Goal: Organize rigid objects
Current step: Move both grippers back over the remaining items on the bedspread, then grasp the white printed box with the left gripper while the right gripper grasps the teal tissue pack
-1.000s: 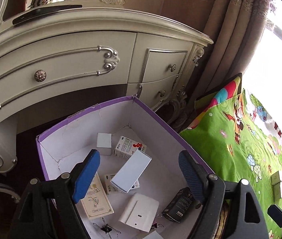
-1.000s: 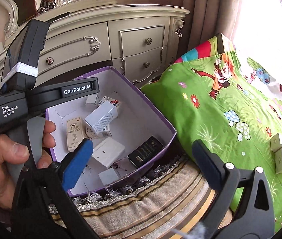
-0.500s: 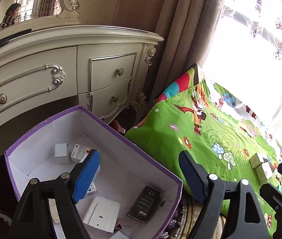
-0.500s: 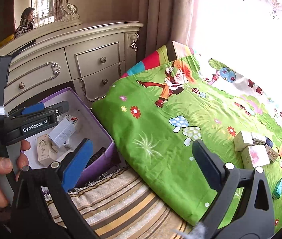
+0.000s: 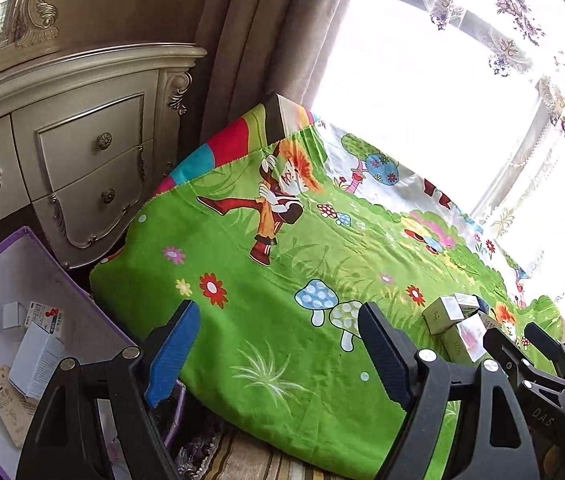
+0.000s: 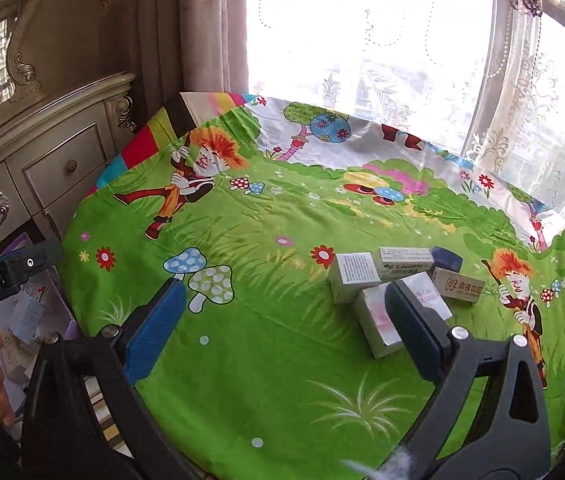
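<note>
Bedspread (image 6: 266,344) below both wide-spread, empty tools; purple bin (image 5: 42,264) beside left gripper (image 5: 278,344); carton cluster (image 6: 398,280) just ahead of right gripper (image 6: 282,324), which should, by judgement, straddle the nearest pink-white carton (image 6: 378,320) squarely across its narrow faces.

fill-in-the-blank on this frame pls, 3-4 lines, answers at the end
1. Both the left gripper and the right gripper are ____ and hold nothing.
2. The small boxes still to be sorted lie on the ____ cartoon blanket.
3. Boxes already put away lie inside the ____-rimmed bin.
4. The bin stands in front of the cream ____.

Missing words: open; green; purple; dresser
</note>
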A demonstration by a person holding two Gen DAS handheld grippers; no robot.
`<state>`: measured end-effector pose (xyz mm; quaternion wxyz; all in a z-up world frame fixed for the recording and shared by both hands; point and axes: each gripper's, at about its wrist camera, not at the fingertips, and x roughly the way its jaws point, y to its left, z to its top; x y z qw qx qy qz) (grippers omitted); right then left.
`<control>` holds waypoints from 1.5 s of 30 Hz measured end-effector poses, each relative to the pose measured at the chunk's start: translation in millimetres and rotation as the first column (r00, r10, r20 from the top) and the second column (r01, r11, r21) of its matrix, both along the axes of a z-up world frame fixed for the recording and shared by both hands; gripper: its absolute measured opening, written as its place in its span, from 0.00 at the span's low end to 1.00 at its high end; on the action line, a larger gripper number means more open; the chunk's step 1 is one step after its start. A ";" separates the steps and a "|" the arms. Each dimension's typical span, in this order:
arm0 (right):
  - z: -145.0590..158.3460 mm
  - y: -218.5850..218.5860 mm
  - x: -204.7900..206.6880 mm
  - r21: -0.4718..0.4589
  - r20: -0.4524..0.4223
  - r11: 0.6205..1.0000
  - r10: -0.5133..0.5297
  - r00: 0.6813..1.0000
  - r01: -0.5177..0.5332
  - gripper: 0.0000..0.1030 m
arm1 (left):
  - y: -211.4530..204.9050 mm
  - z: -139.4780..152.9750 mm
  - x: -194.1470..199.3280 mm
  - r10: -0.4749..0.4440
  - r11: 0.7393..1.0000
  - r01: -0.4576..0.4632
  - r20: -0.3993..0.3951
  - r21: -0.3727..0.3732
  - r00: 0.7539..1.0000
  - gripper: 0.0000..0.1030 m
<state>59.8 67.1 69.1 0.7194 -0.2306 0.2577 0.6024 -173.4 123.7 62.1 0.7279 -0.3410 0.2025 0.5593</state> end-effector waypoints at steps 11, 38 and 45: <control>-29.0 -21.6 105.4 -0.034 -0.040 0.948 -0.318 0.947 0.317 0.98 | 15.5 -24.1 88.0 -0.119 0.992 0.118 -0.009 -0.054 0.993 0.80; -98.5 -54.4 196.4 -0.194 -0.029 0.738 -0.663 0.748 0.646 0.94 | 44.6 -80.8 236.2 -0.541 0.840 0.531 -0.251 -0.109 0.803 0.80; -110.3 -52.8 203.2 -0.225 -0.075 0.742 -0.660 0.748 0.632 0.82 | 54.5 -90.0 255.9 -0.587 0.804 0.586 -0.303 -0.104 0.751 0.80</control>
